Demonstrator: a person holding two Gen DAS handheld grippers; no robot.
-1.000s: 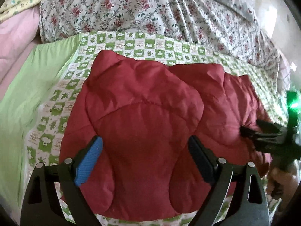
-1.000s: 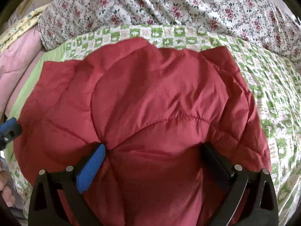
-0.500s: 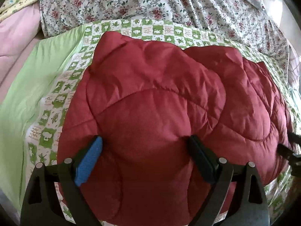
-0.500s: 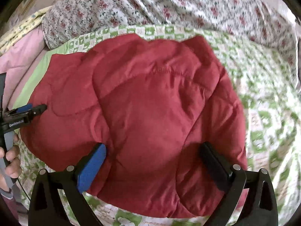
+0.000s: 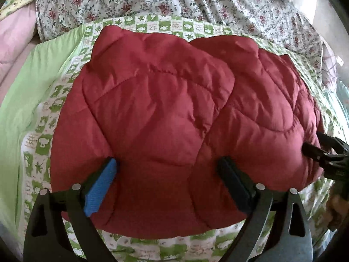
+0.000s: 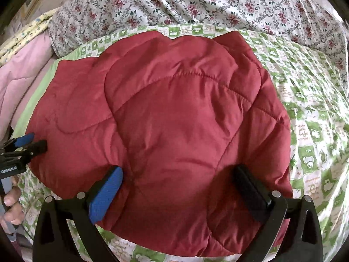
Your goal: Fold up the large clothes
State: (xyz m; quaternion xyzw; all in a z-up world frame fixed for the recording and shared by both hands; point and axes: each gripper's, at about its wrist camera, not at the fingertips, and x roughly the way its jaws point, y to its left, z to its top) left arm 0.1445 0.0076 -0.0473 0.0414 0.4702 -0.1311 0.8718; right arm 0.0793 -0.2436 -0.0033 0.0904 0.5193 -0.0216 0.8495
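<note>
Red quilted jacket (image 5: 174, 118) folded in a mound on green-checked sheet (image 6: 309, 100) of bed, left tongs (image 5: 168, 174) spread wide over near edge, right tongs (image 6: 181, 185) spread likewise, floral duvet (image 5: 196, 2) behind, pink blanket (image 6: 24, 72) at left.

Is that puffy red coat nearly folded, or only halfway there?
Probably past halfway. The red quilted padded jacket already lies as a rounded bundle on the green-and-white checked bedsheet, with a flap doubled over its top. Both the left gripper and the right gripper are open over its near edge, gripping nothing. Likely left: perhaps one more fold or tidying.
</note>
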